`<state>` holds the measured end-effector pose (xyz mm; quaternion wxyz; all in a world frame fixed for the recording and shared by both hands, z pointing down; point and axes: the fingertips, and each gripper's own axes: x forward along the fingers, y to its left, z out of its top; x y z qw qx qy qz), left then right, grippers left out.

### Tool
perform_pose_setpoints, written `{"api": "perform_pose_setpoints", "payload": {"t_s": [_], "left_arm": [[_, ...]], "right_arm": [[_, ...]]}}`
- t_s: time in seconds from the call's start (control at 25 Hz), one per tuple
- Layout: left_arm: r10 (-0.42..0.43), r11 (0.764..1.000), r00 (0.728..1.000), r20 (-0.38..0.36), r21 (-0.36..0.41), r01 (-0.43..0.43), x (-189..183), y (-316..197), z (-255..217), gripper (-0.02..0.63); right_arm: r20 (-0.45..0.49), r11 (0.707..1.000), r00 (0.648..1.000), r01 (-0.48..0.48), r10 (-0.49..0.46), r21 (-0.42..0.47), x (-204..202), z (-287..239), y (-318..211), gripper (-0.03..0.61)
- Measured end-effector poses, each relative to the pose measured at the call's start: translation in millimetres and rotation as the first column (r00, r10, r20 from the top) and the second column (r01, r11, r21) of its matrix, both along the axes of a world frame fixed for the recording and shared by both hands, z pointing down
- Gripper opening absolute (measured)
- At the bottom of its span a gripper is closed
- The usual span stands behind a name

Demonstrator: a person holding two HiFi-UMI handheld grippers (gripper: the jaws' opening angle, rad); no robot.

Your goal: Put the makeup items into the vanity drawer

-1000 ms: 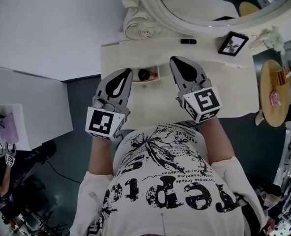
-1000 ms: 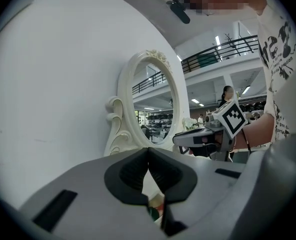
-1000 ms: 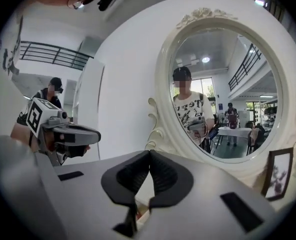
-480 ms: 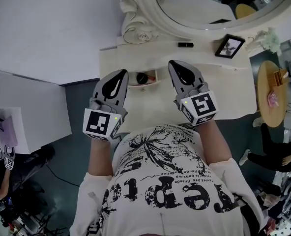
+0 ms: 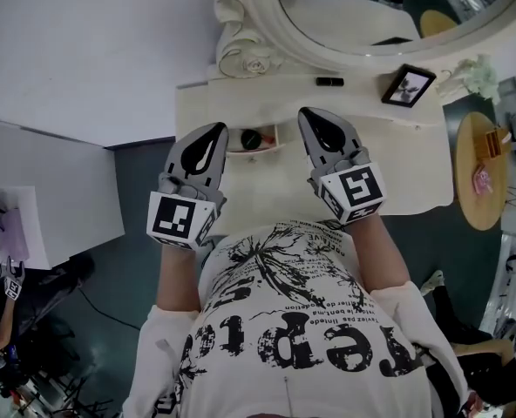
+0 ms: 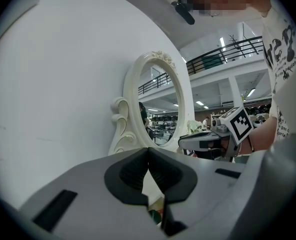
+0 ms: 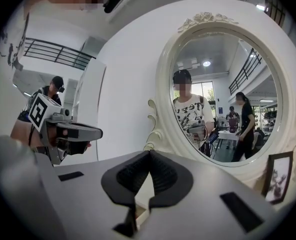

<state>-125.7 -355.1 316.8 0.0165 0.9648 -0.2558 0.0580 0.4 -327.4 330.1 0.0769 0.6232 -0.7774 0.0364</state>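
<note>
Little had moved in the last second — the left claw [image 5: 216, 131] and right claw [image 5: 308, 116] kept flanking the open drawer [image 5: 256, 150], both pressed together and empty, so nothing looked to be on its way in. A dark round compact [image 5: 252, 137] lay in the drawer. A small black tube [image 5: 329, 80] lay on the counter [image 5: 415, 164] near the mirror [image 5: 371, 16] — likely still to go.

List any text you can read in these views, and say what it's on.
Shirt: large printed letters, seen upside down and creased, not reliably readable; the smaller lines are too small.
Cubes on the left gripper and right gripper: square marker patterns, no words.
Framed picture: no readable text.
</note>
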Motion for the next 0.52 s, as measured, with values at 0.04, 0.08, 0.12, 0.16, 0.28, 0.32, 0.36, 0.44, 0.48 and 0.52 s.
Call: {"api": "perform_pose_setpoints", "payload": {"t_s": [0.04,0.08,0.12,0.16,0.28,0.32,0.36,0.44,0.48,0.52], "left_arm": [[0.0,1.0,1.0,0.0,-0.001,0.0,0.9,-0.2,0.6,0.011],[-0.001,1.0,1.0,0.001,-0.002,0.001,1.7,-0.4,1.1,0.011],[-0.003,1.0,1.0,0.001,-0.003,0.003,2.3,-0.5,1.4,0.011],[-0.004,1.0,1.0,0.001,-0.003,0.004,2.8,-0.5,1.4,0.012],[-0.005,1.0,1.0,0.002,-0.003,0.005,4.8,0.5,0.8,0.011],[-0.004,1.0,1.0,0.003,-0.003,0.004,5.7,0.8,0.8,0.011],[-0.005,1.0,1.0,0.004,-0.003,0.005,6.4,1.1,1.2,0.011],[-0.006,1.0,1.0,0.007,-0.004,0.006,7.5,2.0,2.3,0.011],[-0.006,1.0,1.0,0.007,-0.005,0.006,8.0,2.6,3.0,0.011],[-0.007,1.0,1.0,0.008,-0.006,0.007,8.5,3.3,3.6,0.011]], "right_arm": [[0.0,1.0,1.0,0.0,0.0,0.0,0.9,0.3,-0.4,0.011],[0.001,1.0,1.0,0.001,-0.001,0.0,1.8,0.8,-0.7,0.011],[0.002,1.0,1.0,0.002,-0.002,-0.001,2.4,1.2,-0.8,0.011],[0.004,1.0,1.0,0.003,-0.003,-0.002,2.8,1.5,-0.7,0.011],[0.006,1.0,1.0,0.007,-0.007,-0.005,4.3,2.2,0.1,0.011],[0.008,1.0,1.0,0.008,-0.008,-0.006,5.0,2.5,0.1,0.011],[0.01,1.0,1.0,0.008,-0.008,-0.007,5.8,2.9,0.0,0.011],[0.014,1.0,1.0,0.01,-0.01,-0.009,7.1,4.0,0.1,0.011],[0.015,1.0,1.0,0.01,-0.01,-0.01,7.9,4.6,0.4,0.011],[0.016,1.0,1.0,0.01,-0.01,-0.012,8.6,5.2,0.7,0.011]]}}
